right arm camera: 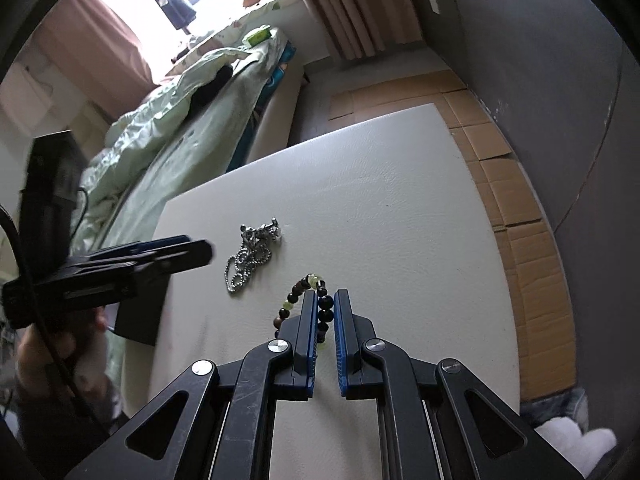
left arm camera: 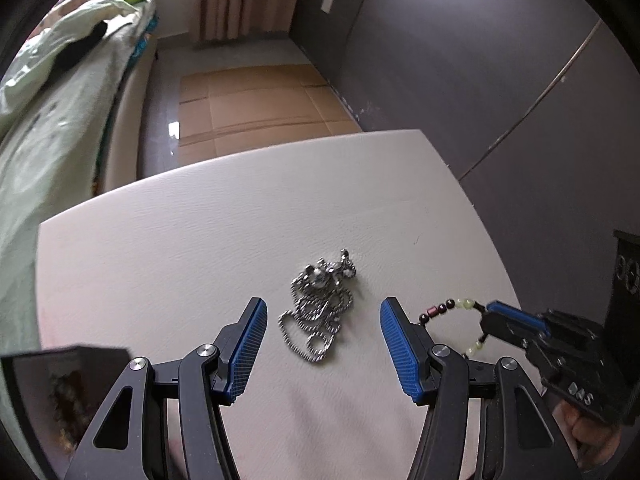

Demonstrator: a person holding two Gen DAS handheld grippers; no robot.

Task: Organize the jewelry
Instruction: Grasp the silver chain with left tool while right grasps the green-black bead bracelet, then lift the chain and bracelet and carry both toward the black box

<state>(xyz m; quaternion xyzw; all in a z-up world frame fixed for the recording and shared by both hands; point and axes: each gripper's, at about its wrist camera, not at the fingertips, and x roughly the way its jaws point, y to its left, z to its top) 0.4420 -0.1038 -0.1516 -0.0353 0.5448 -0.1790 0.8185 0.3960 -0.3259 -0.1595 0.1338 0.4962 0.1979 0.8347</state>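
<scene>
Right tongs [right arm camera: 325, 312] pinch the beaded bracelet [right arm camera: 308, 300]; left tongs [left arm camera: 322, 320] gape over the silver chain [left arm camera: 320, 304].

Little can be read; in the lower right of the left wrist view, the black body of the right gripper [left arm camera: 490, 318] bears pale stamped characters that look like "045" or "D4S", seen upside down and too blurred to settle; above them, at the right edge of the same frame, a black box [left arm camera: 628, 276] mounted on that gripper shows raised round marks resembling "66" or "99", not clear enough to read; in the right wrist view, the side of the left gripper [right arm camera: 188, 248] at mid left carries a pale strip like a label, its print too smeared to make out.
</scene>
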